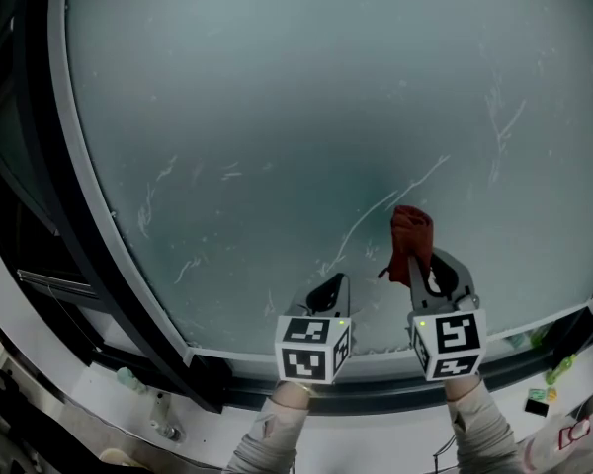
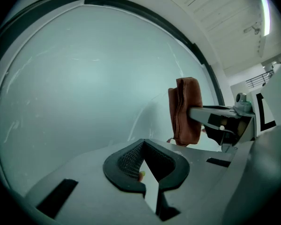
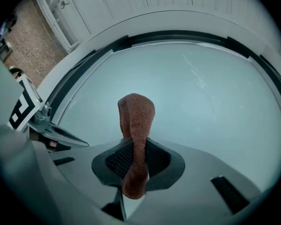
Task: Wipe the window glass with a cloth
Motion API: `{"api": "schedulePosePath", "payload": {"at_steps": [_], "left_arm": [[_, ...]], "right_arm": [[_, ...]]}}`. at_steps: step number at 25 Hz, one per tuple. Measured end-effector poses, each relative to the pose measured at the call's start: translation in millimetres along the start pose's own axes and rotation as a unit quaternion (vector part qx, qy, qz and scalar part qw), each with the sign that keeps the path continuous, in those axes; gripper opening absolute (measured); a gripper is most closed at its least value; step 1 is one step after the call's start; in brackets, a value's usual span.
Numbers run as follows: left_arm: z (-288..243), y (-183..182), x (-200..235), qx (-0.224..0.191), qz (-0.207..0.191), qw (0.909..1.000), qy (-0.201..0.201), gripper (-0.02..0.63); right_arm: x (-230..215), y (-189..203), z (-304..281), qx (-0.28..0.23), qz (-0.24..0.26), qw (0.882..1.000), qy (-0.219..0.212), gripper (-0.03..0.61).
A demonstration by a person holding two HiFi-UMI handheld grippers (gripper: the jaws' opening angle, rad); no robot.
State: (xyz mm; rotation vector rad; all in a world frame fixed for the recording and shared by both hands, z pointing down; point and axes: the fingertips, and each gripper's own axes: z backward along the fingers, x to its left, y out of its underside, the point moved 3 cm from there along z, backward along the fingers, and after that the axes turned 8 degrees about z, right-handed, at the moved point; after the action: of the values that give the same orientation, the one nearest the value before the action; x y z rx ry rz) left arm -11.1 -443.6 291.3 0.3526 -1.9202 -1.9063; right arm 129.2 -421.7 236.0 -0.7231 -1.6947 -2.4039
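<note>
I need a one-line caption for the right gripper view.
Right claw clamped on a folded reddish-brown cloth, facing the streaked window glass.

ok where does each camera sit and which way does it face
Head view: on the person's head, facing the glass; shows sleeves, left gripper, right gripper holding the cloth.
Left gripper view: on the left gripper, facing the glass; own shut jaws, right gripper beside.
Right gripper view: on the right gripper, facing the glass; jaws clamp the cloth.
All share cloth and glass.
</note>
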Motion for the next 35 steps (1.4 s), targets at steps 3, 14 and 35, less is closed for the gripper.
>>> {"api": "schedulePosePath", "payload": {"at_steps": [3,14,35], "left_arm": [[19.7,6.2,21.8,0.001,0.008,0.9995,-0.03,0.003],[82.0,25.2,95.6,0.007,0.026,0.9909,-0.132,0.005],[69.2,35.6,103.8,0.014,0.035,0.9893,-0.141,0.005]], "right_arm": [[41.2,-3.4,-8.2,-0.009,-0.008,0.999,-0.044,0.048],[165.1,-9.2,-42.0,-0.027,-0.024,0.986,-0.165,0.048],[168.6,27.1,-66.7,0.016,-0.031,0.986,-0.16,0.049]]}}
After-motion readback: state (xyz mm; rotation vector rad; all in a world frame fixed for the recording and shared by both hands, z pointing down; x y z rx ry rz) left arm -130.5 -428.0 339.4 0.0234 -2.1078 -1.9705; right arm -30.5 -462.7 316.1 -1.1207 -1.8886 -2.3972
